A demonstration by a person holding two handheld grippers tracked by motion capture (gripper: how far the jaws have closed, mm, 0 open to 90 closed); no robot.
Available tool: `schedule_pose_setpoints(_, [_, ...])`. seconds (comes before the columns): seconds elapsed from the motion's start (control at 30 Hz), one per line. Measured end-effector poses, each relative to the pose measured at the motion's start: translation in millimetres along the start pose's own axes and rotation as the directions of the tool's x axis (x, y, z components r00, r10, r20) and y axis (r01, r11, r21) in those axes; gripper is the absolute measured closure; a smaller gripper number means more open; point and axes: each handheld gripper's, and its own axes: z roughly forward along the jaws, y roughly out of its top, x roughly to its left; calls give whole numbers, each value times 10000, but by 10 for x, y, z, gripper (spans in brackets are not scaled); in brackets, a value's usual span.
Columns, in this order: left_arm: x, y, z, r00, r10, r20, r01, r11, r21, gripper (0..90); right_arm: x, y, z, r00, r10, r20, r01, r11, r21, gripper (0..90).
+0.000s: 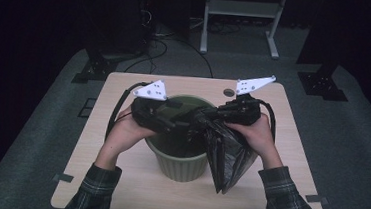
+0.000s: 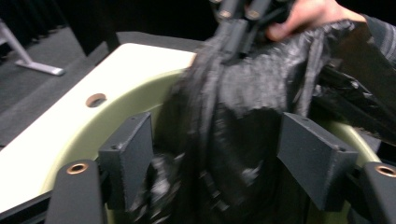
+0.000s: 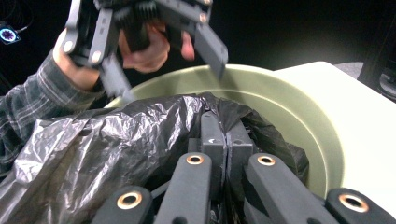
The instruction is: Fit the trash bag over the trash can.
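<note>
Dark floor and black drapes surround a pale wooden tabletop [image 1: 120, 144] that carries a green bin [image 1: 181, 167] at its middle, the landmark for everything else. Over the bin's right rim the right hand-held gripper [image 1: 207, 117] is clenched on a black plastic bag [image 1: 229, 155], its jaws pressed together on the crumpled film in the right gripper view; the bag hangs down outside the bin's right wall, with part of it bunched over the opening. Above the bin's left rim the left hand-held gripper [image 2: 217, 149] is released, jaws spread wide on either side of the bag film
</note>
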Motion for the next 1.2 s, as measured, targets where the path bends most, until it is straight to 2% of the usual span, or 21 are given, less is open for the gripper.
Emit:
schedule_pose_setpoints(0.07, [-12,4,89,9999,64,101,-67,9996,278,238,1,27,15,9999,-47,-111,47,10000,-63,897])
schedule_pose_setpoints(0.13, [-18,12,155,9998,191,19,-192,9976,663,231,14,47,29,9998,-68,-183,67,9999,-77,896])
schedule_pose_setpoints(0.2, [-23,32,181,9996,285,39,-287,9969,733,246,24,61,47,9994,-74,-327,70,9999,-115,896])
schedule_pose_setpoints(0.3, [-21,54,199,9988,383,297,-409,9951,899,424,36,81,74,9989,-130,-457,123,9998,-148,896])
schedule_pose_setpoints(0.43, [-21,64,208,9987,392,330,-432,9904,1315,690,40,111,100,9986,-158,-499,151,9998,-153,870])
schedule_pose_setpoints(0.5, [-19,63,192,9993,268,261,-303,9885,1482,836,35,114,107,9989,-146,-455,141,9998,-131,800])
schedule_pose_setpoints(0.53, [-13,62,179,9997,150,201,-179,9876,1558,878,34,111,105,9991,-90,-420,85,9999,-112,766])
schedule_pose_setpoints(0.57, [-8,58,170,9999,-5,130,-16,9867,1625,886,32,105,98,9993,-45,-380,41,9999,-109,736])
schedule_pose_setpoints(0.6, [-4,52,157,10000,8,2,-8,9857,1686,887,33,97,85,9995,-37,-303,33,9999,-141,704])
schedule_pose_setpoints(0.67, [22,31,118,9993,-96,-359,158,9842,1761,887,28,74,32,9999,-4,-173,0,9997,-230,699])
schedule_pose_setpoints(0.83, [102,-27,-17,9960,-373,-818,505,9850,1651,886,14,5,-183,9996,48,263,-36,9990,-440,662])
schedule_pose_setpoints(0.9, [136,-55,-84,9911,-639,-1165,816,9846,1546,885,12,-37,-284,9990,85,437,-62,9986,-516,650])
schedule_pose_setpoints(1.03, [196,-101,-189,9795,-924,-1792,1205,9808,1531,884,23,-131,-479,9971,205,739,-159,9979,-629,645])
schedule_pose_setpoints(1.2, [227,-146,-244,9677,-1214,-2208,1578,9752,1552,884,81,-279,-706,9940,310,1046,-235,9971,-724,629])
